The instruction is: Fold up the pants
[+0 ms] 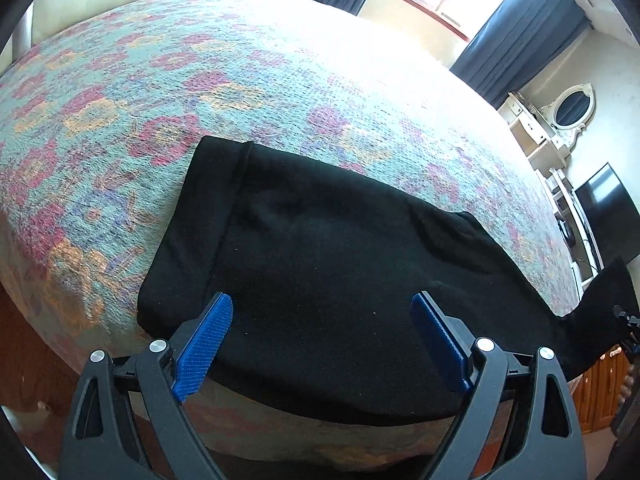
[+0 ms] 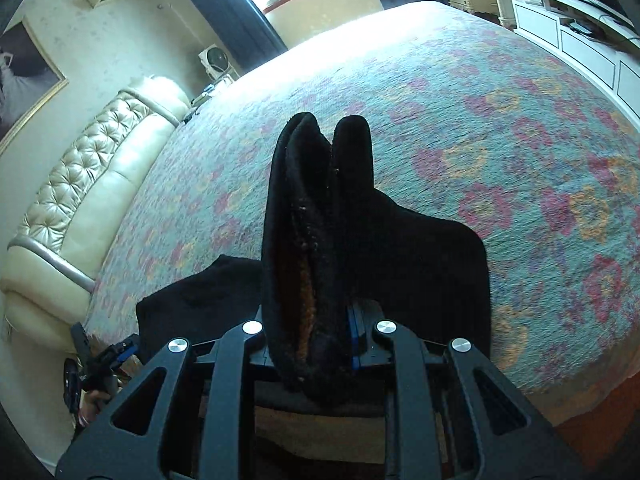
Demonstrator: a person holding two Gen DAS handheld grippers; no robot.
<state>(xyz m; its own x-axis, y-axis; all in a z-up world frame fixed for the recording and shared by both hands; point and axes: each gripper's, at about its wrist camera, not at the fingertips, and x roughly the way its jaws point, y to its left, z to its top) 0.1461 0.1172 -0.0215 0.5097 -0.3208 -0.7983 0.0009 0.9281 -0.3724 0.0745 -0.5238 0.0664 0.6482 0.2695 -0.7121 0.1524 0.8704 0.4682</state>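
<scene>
Black pants (image 1: 320, 264) lie on the floral bedspread (image 1: 200, 80) near the bed's front edge. My left gripper (image 1: 322, 312) is open, its blue pads (image 1: 208, 340) spread just above the pants' near edge, holding nothing. My right gripper (image 2: 320, 344) is shut on a bunched fold of the pants (image 2: 316, 220), lifted upright above the bedspread (image 2: 520, 160); its blue pads are mostly hidden by the cloth. The lifted end also shows at the right edge of the left wrist view (image 1: 604, 300).
A cream tufted headboard (image 2: 80, 184) runs along the bed's left side. White cabinets (image 2: 580, 48) and a TV (image 1: 608, 212) stand beyond the bed. Dark curtains (image 1: 520, 36) frame a bright window. Wooden floor shows below the bed edge.
</scene>
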